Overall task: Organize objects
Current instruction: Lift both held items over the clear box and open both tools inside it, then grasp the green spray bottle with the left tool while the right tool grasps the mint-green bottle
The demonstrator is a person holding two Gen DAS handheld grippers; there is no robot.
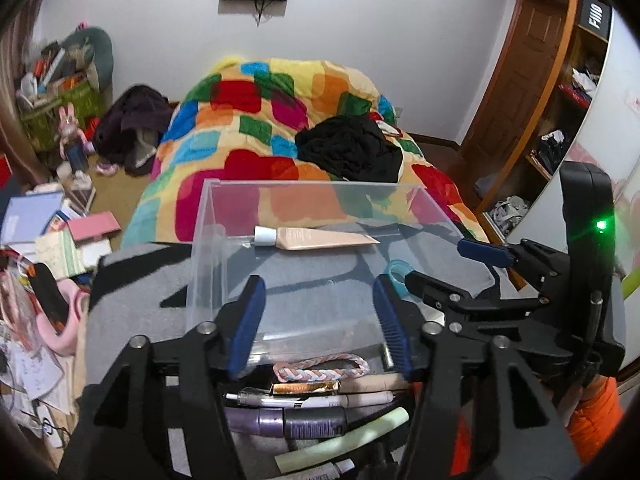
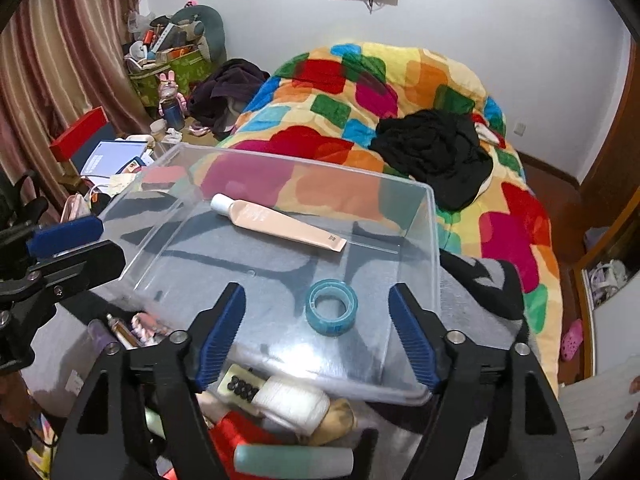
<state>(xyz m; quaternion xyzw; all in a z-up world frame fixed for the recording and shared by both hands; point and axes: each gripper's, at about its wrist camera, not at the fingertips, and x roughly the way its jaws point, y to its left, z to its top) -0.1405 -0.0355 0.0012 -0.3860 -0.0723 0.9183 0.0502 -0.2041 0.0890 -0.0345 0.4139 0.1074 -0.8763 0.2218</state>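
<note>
A clear plastic bin (image 1: 312, 185) (image 2: 434, 240) sits on a grey and black cloth at the foot of the bed. Inside lie a beige tube with a white cap (image 1: 320, 238) (image 2: 280, 226) and a blue tape roll (image 1: 398, 272) (image 2: 331, 306). My left gripper (image 1: 318, 286) (image 2: 110, 242) is open over the bin's near edge, nothing between its pads. My right gripper (image 2: 316, 292) (image 1: 434, 262) is open at the bin's near right side. The tape roll lies flat on the bin floor between and beyond its fingertips, untouched. Loose items crowd the cloth in front: a braided band (image 1: 320, 366), pens, a purple tube (image 1: 280, 426) and a white roll (image 2: 292, 400).
Behind the bin lies a bed with a bright patchwork quilt (image 1: 248, 120) and a black garment (image 1: 348, 152) on it. Books, papers and boxes (image 1: 48, 232) cover the floor at left. A wooden wardrobe (image 1: 532, 80) stands at right, a curtain (image 2: 52, 80) at far left.
</note>
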